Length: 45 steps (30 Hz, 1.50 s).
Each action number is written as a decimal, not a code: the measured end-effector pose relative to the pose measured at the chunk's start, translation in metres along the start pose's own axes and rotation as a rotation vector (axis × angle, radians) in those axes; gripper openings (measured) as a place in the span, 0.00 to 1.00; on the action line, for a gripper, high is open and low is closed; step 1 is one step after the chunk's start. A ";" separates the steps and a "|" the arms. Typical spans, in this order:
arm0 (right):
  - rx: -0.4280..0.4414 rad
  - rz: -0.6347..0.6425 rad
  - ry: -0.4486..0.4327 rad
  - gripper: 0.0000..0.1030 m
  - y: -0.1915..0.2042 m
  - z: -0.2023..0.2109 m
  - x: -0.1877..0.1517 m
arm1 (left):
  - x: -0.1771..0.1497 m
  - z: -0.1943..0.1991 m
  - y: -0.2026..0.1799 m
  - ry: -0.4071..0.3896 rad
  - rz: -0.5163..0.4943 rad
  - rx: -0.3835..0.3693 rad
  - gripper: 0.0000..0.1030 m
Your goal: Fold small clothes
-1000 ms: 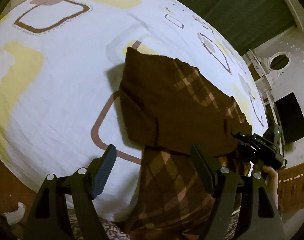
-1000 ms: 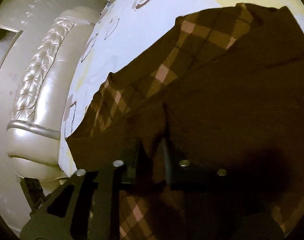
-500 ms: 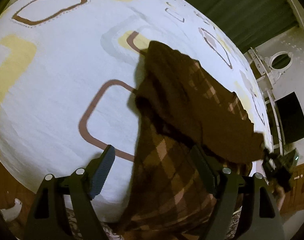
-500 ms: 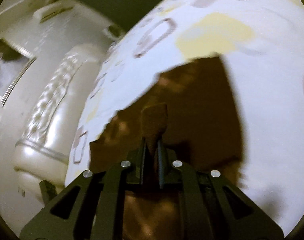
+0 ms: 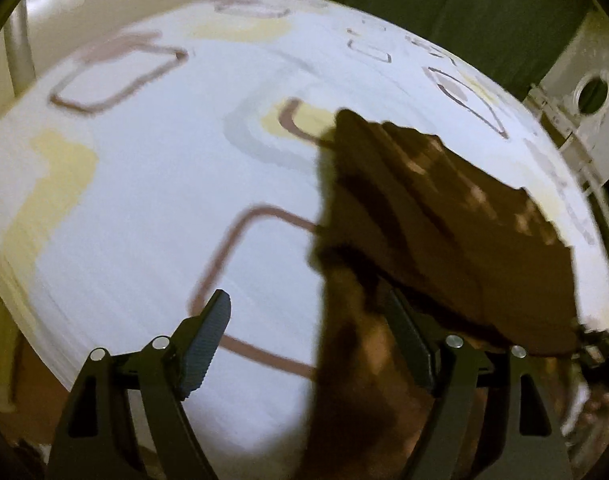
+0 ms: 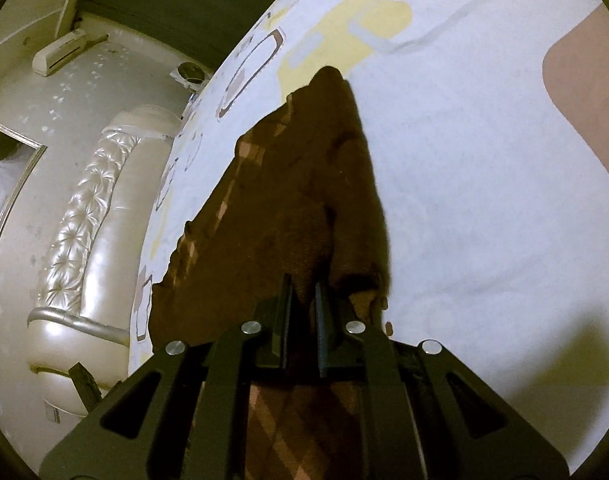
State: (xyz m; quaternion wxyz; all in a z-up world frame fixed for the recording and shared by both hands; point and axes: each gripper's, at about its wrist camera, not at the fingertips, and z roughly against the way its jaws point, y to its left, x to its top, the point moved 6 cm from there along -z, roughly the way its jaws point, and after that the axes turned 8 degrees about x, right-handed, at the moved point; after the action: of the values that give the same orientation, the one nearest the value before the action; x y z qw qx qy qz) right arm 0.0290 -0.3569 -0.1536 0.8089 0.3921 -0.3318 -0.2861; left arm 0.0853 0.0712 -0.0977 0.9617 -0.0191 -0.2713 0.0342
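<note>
A small brown plaid garment [image 5: 444,232] lies partly lifted on a white bed sheet [image 5: 152,184] with brown and yellow rounded squares. My left gripper [image 5: 308,336] is open, low at the near edge of the bed; the garment hangs down between its fingers [image 5: 208,336], touching neither visibly. My right gripper [image 6: 302,304] is shut on an edge of the brown plaid garment [image 6: 288,200] and holds it raised, so the cloth stretches away to a far corner on the sheet [image 6: 484,200]. The right gripper shows at the right edge of the left wrist view [image 5: 596,344].
A cream tufted headboard [image 6: 88,208] curves along the left side of the bed. A dark green curtain [image 5: 464,12] hangs behind the bed. A white rack with a round opening [image 5: 588,92] stands at the far right. An air conditioner [image 6: 64,52] is on the wall.
My right gripper has pulled the garment's edge up and back, stretching the cloth into a taut narrow shape. The left gripper has stayed open and drawn back slightly; its view is motion-blurred.
</note>
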 end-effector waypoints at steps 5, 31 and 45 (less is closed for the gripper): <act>0.004 -0.008 0.001 0.10 -0.002 -0.001 -0.001 | 0.005 -0.011 0.001 -0.080 -0.154 0.112 0.76; -0.015 0.023 -0.031 0.08 -0.006 0.001 -0.009 | 0.016 -0.035 0.000 -0.074 -0.036 0.048 0.26; -0.014 0.044 -0.060 0.26 0.012 0.024 0.031 | 0.019 0.006 0.026 -0.129 -0.100 -0.007 0.36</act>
State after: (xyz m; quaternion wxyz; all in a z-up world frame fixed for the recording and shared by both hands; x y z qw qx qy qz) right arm 0.0319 -0.3834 -0.1225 0.8074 0.3702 -0.3626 -0.2823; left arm 0.0968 0.0983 -0.0841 0.9427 -0.0068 -0.3334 -0.0135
